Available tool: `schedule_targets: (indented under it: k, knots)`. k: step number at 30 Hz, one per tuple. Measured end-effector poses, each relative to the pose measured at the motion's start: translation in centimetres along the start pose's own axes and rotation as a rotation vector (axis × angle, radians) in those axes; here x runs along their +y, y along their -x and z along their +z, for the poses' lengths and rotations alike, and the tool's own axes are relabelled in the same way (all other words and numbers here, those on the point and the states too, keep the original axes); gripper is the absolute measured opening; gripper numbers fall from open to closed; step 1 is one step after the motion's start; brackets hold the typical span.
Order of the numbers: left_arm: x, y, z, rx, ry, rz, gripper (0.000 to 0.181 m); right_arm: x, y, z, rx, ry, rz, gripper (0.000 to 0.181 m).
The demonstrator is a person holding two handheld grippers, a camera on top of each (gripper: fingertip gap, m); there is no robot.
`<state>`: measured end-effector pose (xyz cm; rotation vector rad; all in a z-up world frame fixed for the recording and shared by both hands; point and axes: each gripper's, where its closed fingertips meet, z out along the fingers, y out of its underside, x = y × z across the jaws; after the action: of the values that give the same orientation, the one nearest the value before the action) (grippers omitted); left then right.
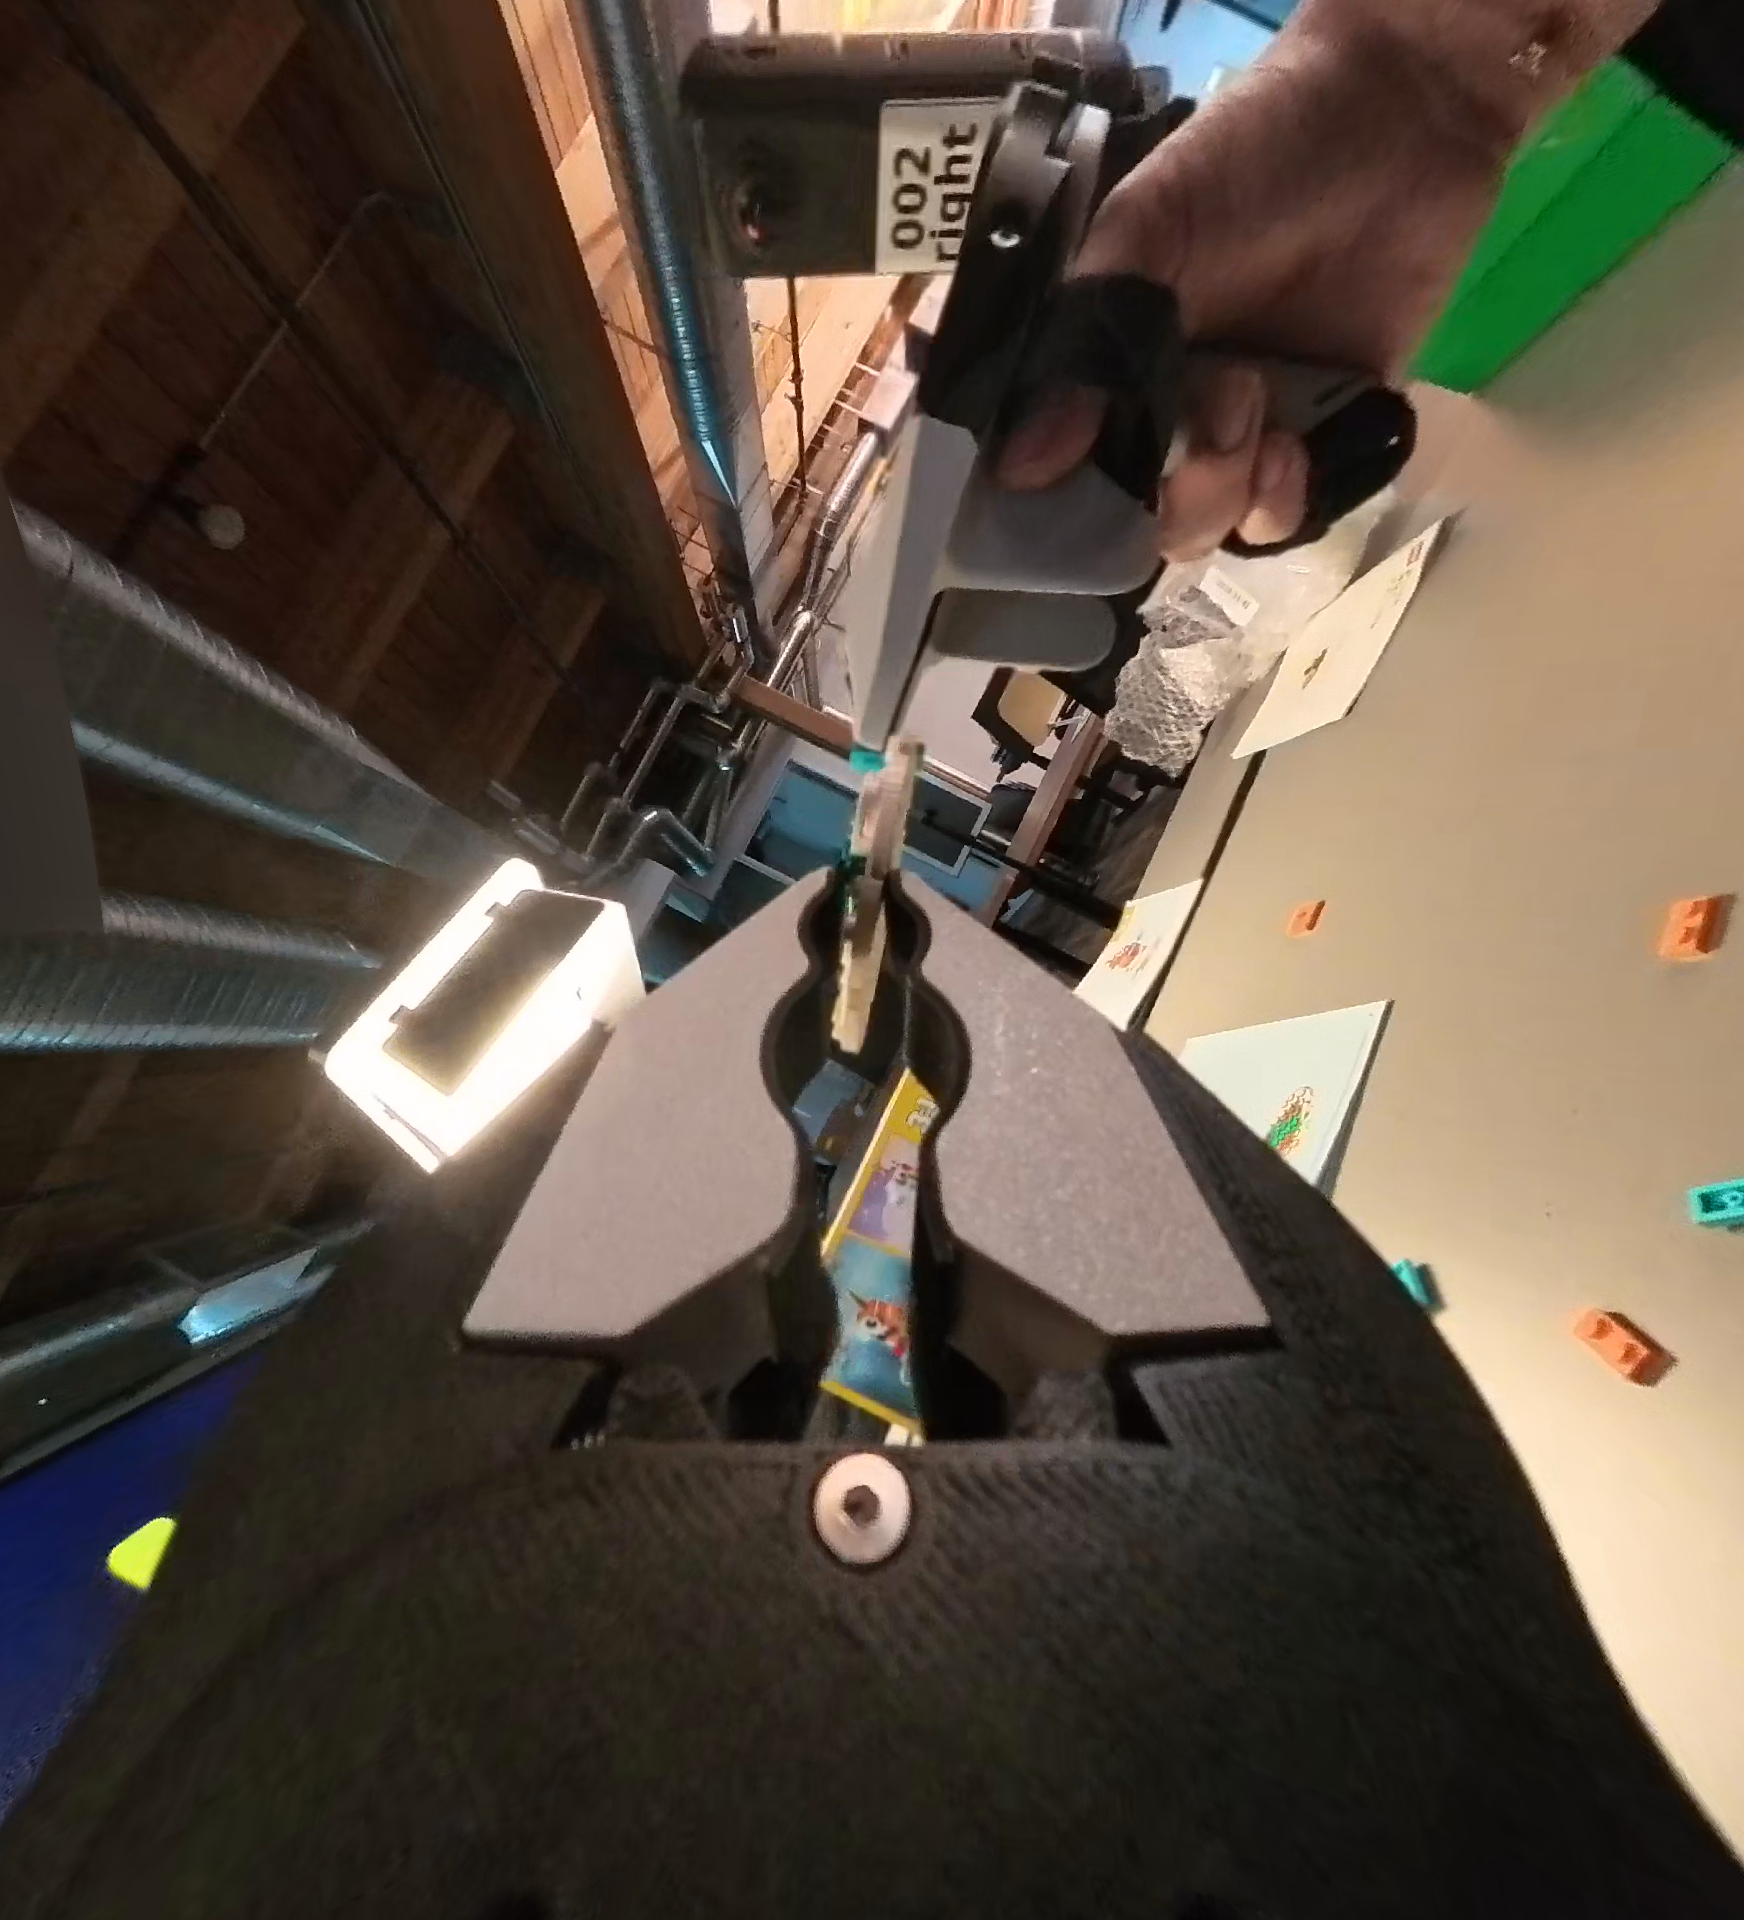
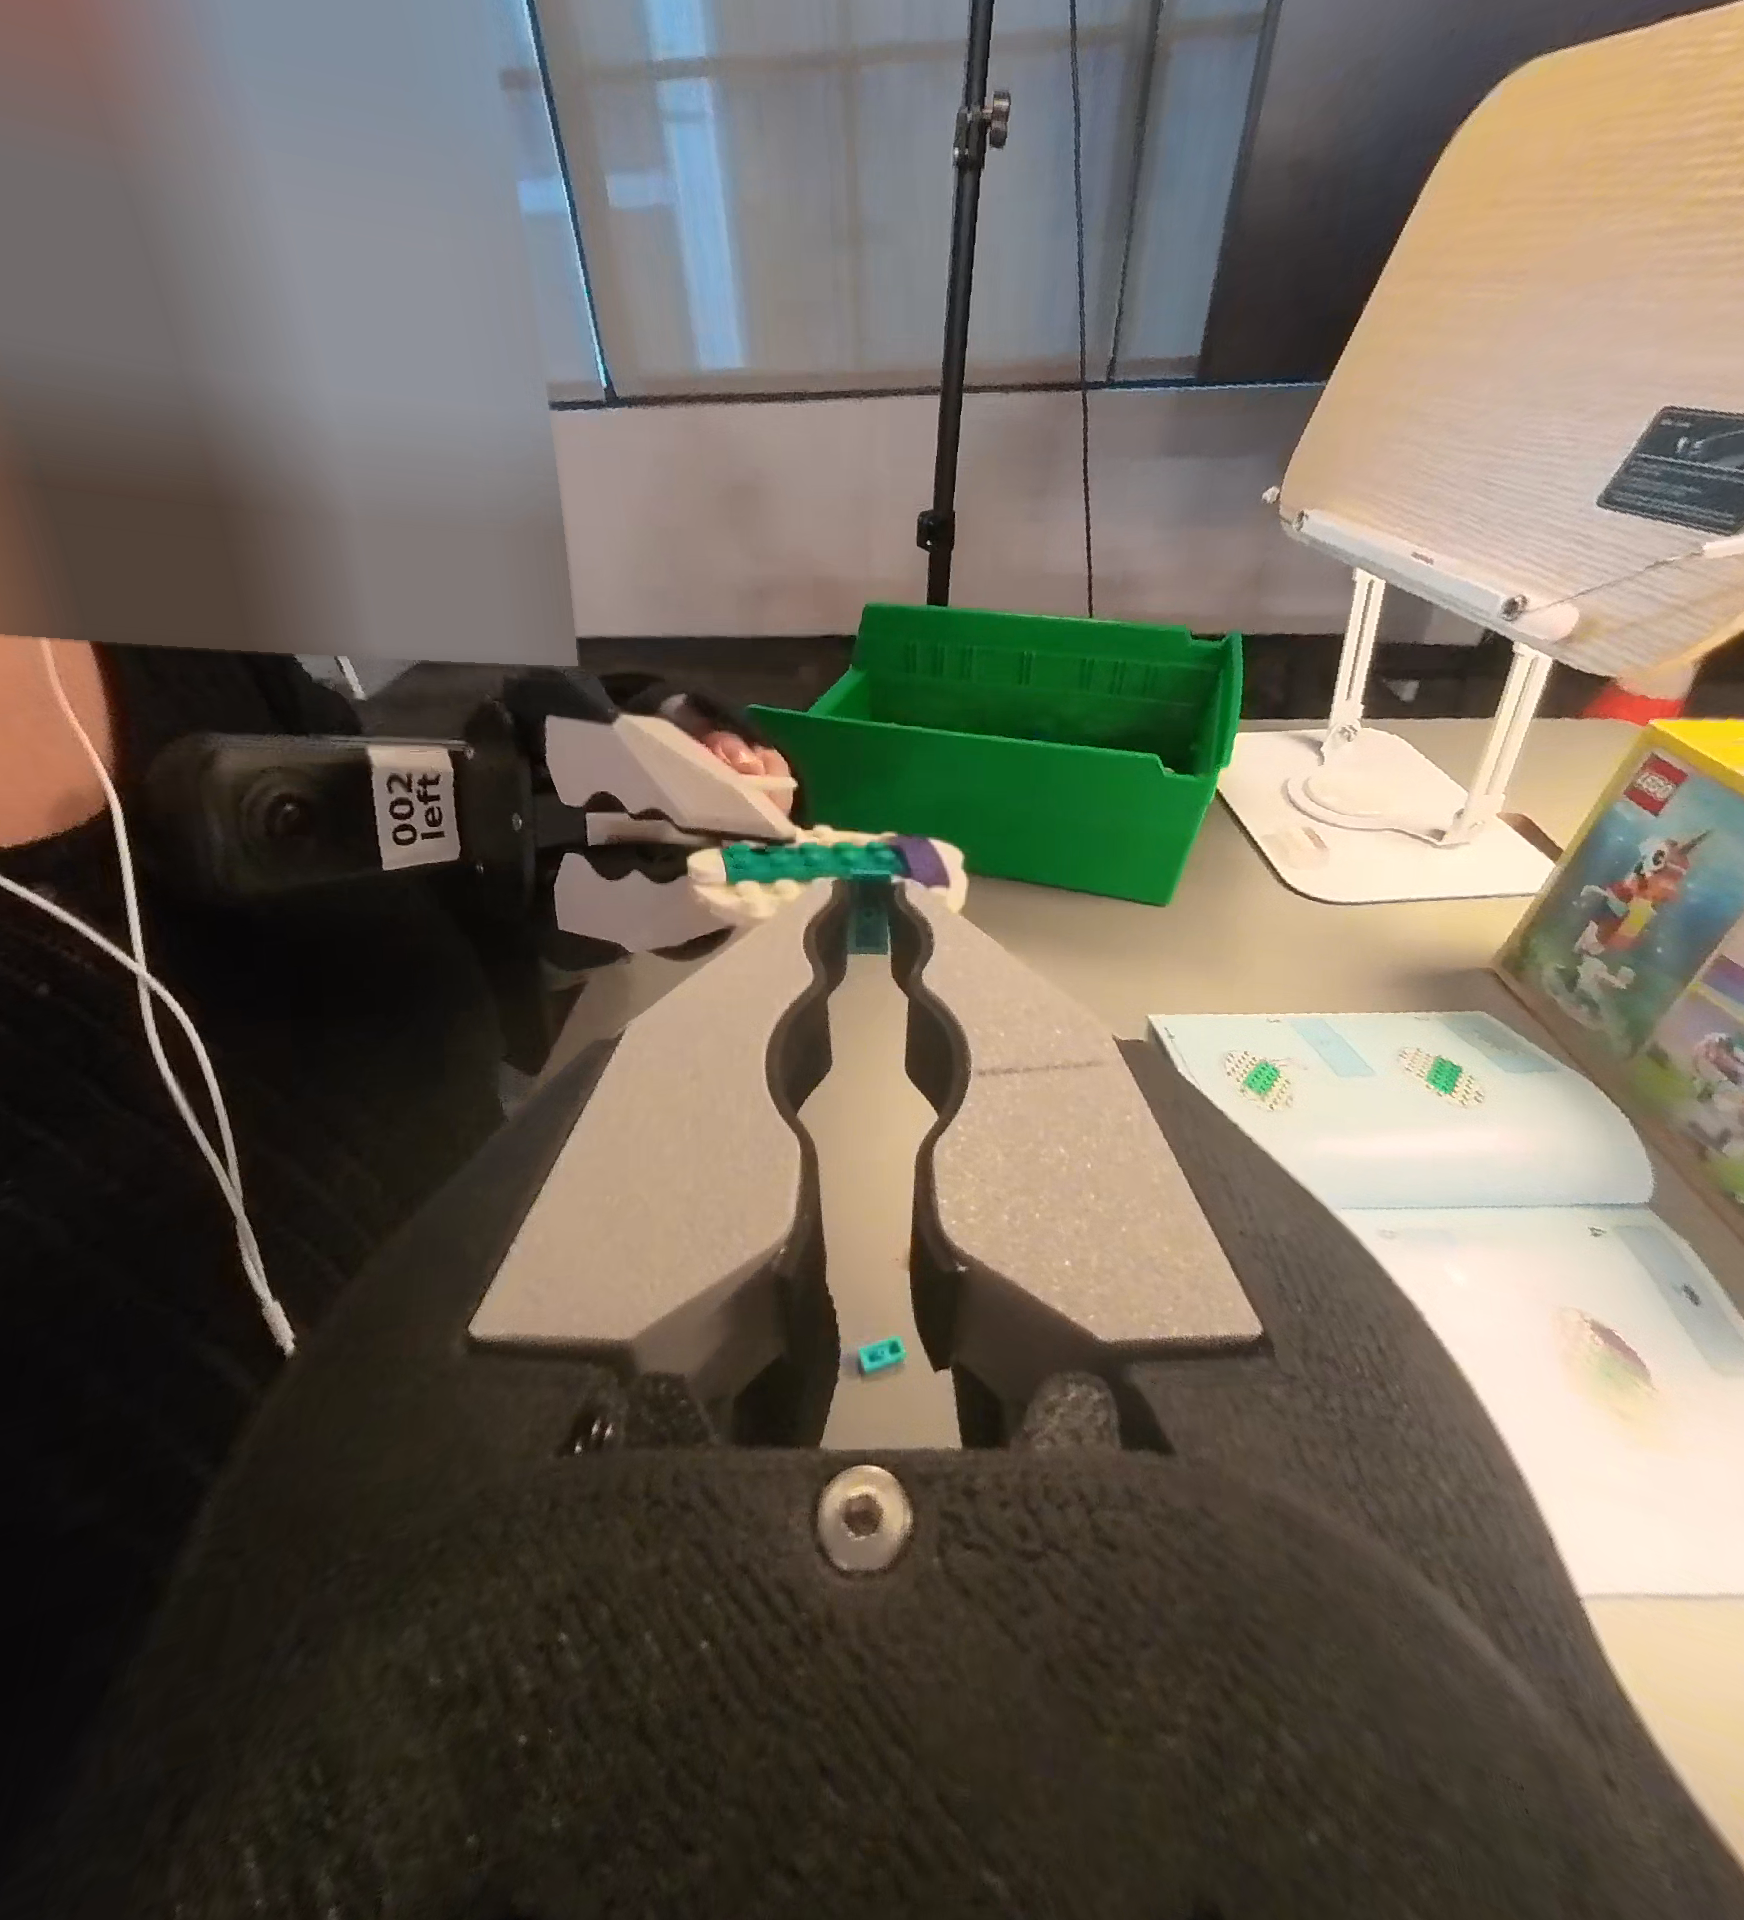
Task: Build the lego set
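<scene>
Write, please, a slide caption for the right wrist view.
Right claw presses a teal brick onto the white plate assembly held by the left claw.

On the grey table (image 1: 1574, 831): 3 small orange plastic bricks (image 1: 1695, 925), 2 small teal plastic bricks (image 1: 1743, 1199), 1 green plastic bin (image 2: 1003, 800), 1 yellow-topped cardboard set box (image 2: 1678, 966).

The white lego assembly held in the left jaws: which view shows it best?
The right wrist view: the white lego assembly lies broadside there, with its teal plates and purple end visible. The left wrist view catches it only edge-on, a thin sliver between its own jaws, with the right gripper meeting its far tip.
</scene>
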<state>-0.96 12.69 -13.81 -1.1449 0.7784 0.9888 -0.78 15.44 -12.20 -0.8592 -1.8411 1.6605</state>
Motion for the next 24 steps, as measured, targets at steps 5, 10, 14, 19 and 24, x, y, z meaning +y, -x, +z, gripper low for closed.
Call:
schedule_targets:
  k: [5,10,14,19,24]
  knots:
    - [2.3,-2.1,0.2,0.080,0.101,0.082,0.006,4.4,-2.2,-0.9,0.098,0.135,0.147,0.006]
    - [5.8,-6.5,-0.7,0.233,0.205,0.119,0.007,15.2,-2.7,-2.2,0.186,0.484,0.263,0.006]
    - [6.9,-7.7,-1.1,0.254,0.231,0.067,0.007,18.3,-1.1,-1.5,0.125,0.522,0.297,0.006]
    - [7.7,-7.9,-1.5,0.272,0.252,0.024,0.007,19.1,0.8,1.0,0.053,0.504,0.163,0.006]
    - [6.6,-9.2,-3.0,0.351,0.172,0.005,0.007,11.1,0.0,2.7,0.058,0.011,0.254,0.006]
